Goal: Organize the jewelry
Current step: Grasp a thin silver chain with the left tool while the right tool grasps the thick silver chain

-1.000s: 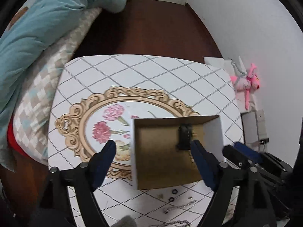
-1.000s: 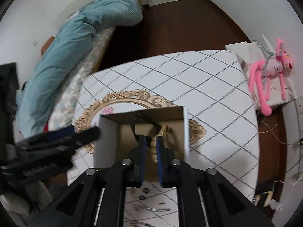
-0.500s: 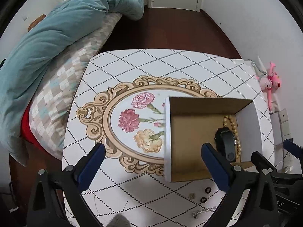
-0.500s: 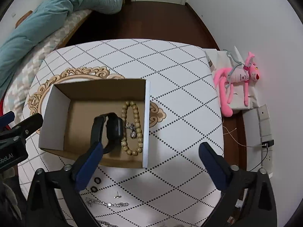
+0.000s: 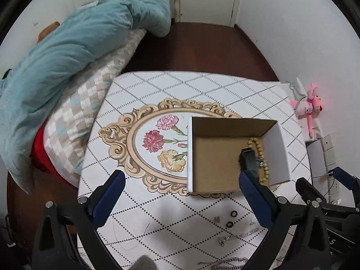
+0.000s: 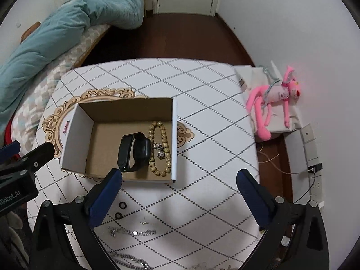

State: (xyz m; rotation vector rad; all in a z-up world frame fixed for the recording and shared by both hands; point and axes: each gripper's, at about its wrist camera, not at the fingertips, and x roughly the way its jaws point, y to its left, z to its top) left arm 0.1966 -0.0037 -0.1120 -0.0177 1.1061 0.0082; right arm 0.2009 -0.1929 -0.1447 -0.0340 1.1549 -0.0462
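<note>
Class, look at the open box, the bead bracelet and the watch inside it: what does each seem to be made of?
Box: cardboard, matte brown inside, white outside, with raw cut edges. Bead bracelet: probably wood or seed, tan speckled round beads with a dull sheen. Watch: smooth matte black strap, likely rubber or silicone; dark case, perhaps glass-faced.

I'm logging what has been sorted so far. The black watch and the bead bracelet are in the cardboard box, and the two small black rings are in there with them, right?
Not quite. The black watch and bead bracelet do lie in the cardboard box, but the two small black rings are still outside it, on the table just in front of the box. The right wrist view shows this clearly.
</note>
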